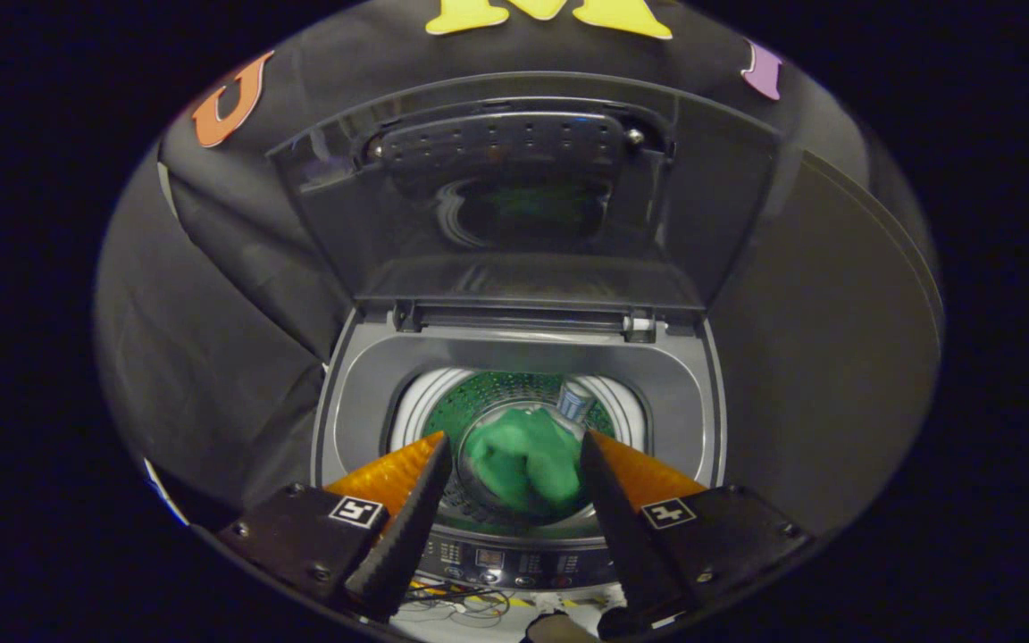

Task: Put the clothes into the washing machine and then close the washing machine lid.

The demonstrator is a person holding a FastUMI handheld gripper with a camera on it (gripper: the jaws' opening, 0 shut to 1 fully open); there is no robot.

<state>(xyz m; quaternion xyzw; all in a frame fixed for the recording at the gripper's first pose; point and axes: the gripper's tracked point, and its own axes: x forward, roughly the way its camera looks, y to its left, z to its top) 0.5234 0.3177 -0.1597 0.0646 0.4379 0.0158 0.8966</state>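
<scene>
A grey top-loading washing machine point(363, 393) stands straight ahead with its lid point(523, 196) raised upright at the back. A green garment point(523, 469) lies bunched in the round drum point(479, 402), below the fingers. My gripper point(514, 442) hovers over the machine's front edge. It is open, the two fingers spread wide, with the garment showing through the gap between them. Neither finger touches the cloth. A small grey-blue part point(575, 400) sticks up at the drum wall just behind the garment.
The control panel point(514, 563) runs along the machine's front, under the fingers. Thin cables point(461, 603) lie on a pale surface in front of the machine. Black cloth walls point(229, 339) close in on both sides and behind the lid.
</scene>
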